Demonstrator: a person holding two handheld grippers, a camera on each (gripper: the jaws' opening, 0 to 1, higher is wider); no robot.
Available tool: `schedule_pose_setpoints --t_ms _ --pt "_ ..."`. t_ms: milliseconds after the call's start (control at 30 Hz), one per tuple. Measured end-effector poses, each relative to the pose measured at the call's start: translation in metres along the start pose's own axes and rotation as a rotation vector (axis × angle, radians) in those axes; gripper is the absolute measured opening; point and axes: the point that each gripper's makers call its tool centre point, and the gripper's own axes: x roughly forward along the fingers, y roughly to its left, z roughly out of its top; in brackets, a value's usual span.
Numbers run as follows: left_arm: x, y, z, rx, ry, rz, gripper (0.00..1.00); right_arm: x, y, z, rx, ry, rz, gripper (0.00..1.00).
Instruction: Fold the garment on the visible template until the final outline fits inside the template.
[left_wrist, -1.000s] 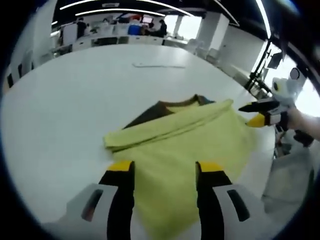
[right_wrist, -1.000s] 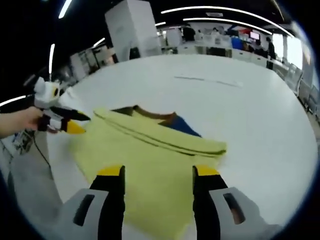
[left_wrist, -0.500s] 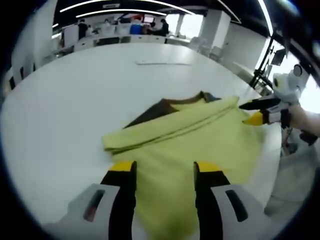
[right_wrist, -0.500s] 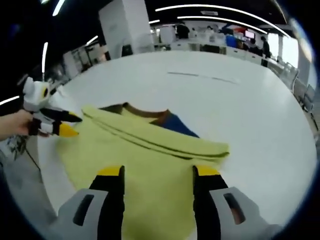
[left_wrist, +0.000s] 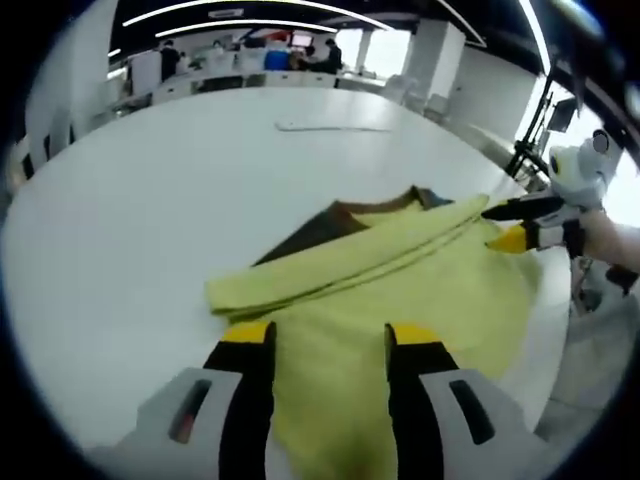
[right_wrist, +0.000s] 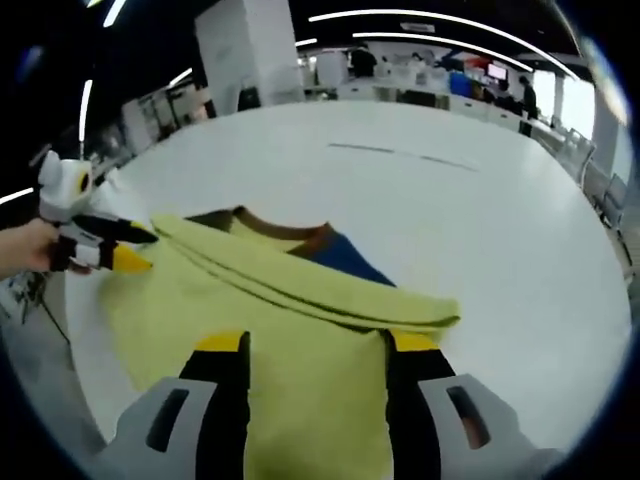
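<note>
Bare white table (left_wrist: 150, 200) all around, yellow garment (left_wrist: 400, 290) the lone obstacle

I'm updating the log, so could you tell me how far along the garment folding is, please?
Early stage. Done: the yellow garment lies on the white table with one long band folded across it near the brown collar. In hand: the left hand-held gripper and right hand-held gripper both hover open over the cloth. Left: the remaining folds; I cannot make out a template outline.

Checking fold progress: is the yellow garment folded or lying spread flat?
Partly folded: the yellow garment has one edge doubled over as a layered band on the white table.
</note>
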Motion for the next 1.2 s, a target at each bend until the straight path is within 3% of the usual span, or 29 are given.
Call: schedule_pose_setpoints --t_ms 567,1200 --pt "0.018 0.003 0.018 0.024 -0.029 0.034 0.41 0.011 -0.014 0.014 0.004 -0.019 -0.068 0.54" --pt "0.038 0.015 0.039 -0.025 -0.061 0.051 0.39 0.027 -0.029 0.029 0.005 -0.021 -0.101 0.52"
